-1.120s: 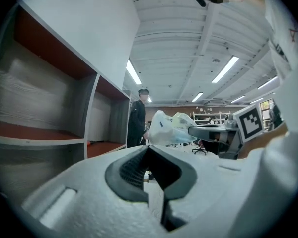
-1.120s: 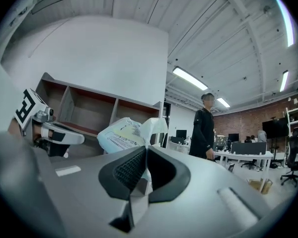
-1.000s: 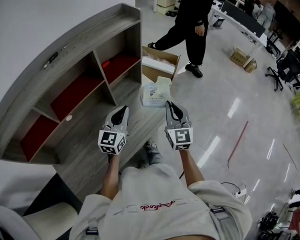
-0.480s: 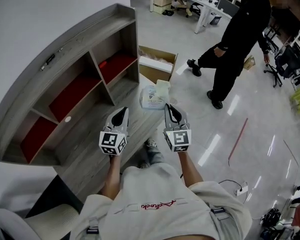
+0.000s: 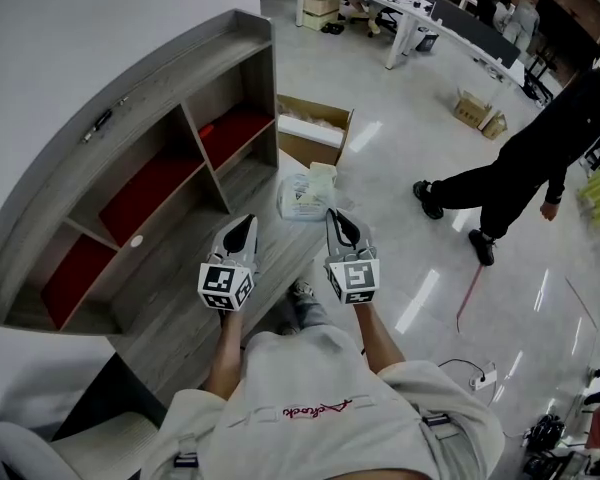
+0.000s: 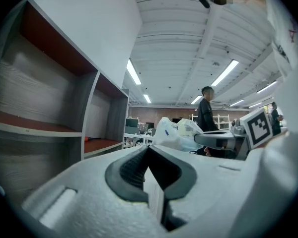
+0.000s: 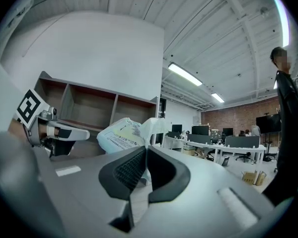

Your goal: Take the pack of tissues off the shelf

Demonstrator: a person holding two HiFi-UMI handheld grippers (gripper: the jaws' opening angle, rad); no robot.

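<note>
The task looks almost finished. The soft pack of tissues in thin white printed plastic (image 5: 302,194) is not in any of the 3 red-backed compartments of the grey wooden shelf (image 5: 180,63). It hangs in the air just in front of the white right gripper with black jaws (image 5: 334,216), near the far end of the lower board of the shelf and not far from an open brown cardboard box (image 5: 315,128). Whether it is over the board or over the floor I cannot tell.

In the right gripper view the 2 jaws are pressed together on a fold of the wrapper, and the body of the pack stands just above and ahead of them. So I judge that only the film is gripped.

The white left gripper (image 5: 248,220) is beside, over the lower board, its jaws closed on each other with nothing between.

What is left, I think, is only to carry the pack away and put it down somewhere; the pictures do not show where
</note>
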